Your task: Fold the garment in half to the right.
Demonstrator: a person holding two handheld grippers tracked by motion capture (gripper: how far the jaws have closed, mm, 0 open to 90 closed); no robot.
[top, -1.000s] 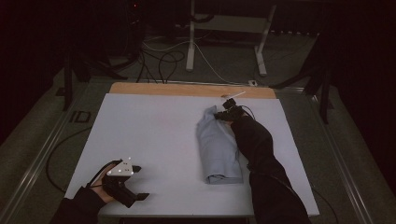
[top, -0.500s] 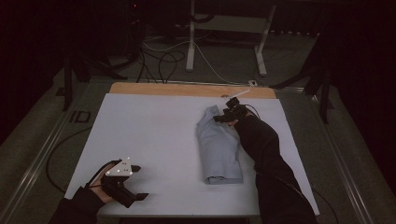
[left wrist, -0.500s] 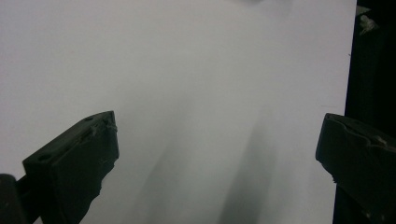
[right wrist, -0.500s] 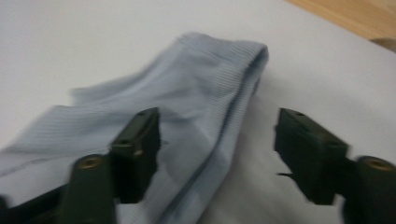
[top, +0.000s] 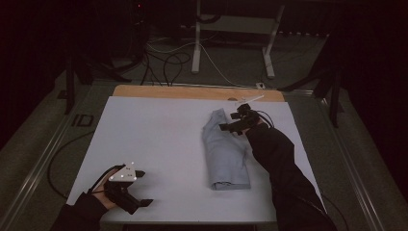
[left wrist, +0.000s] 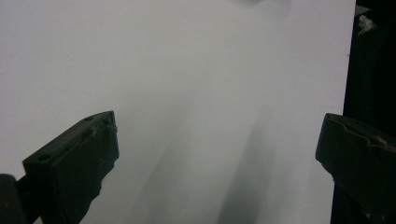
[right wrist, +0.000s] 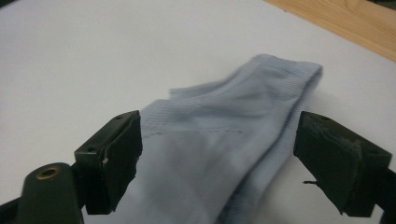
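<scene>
A light blue folded cloth (top: 223,151) lies lengthwise on the white table (top: 154,139), right of centre. My right gripper (top: 232,123) hovers over the cloth's far end, open. In the right gripper view the two black jaws stand wide apart on either side of the cloth (right wrist: 233,135), which looks like a ribbed sock, and my right gripper (right wrist: 217,161) holds nothing. My left gripper (top: 143,190) rests near the front left corner of the table, open. In the left gripper view my left gripper (left wrist: 217,158) has bare white table (left wrist: 187,70) between its jaws.
A wooden strip (top: 192,92) runs along the table's far edge and shows as a wooden strip (right wrist: 345,18) in the right gripper view. Cables and a white stand leg (top: 196,48) lie on the floor beyond. The table's edge (left wrist: 349,93) is close to the left gripper's right jaw.
My right gripper has shifted slightly back toward the person, over the cloth's far end. The left gripper has stayed put.
</scene>
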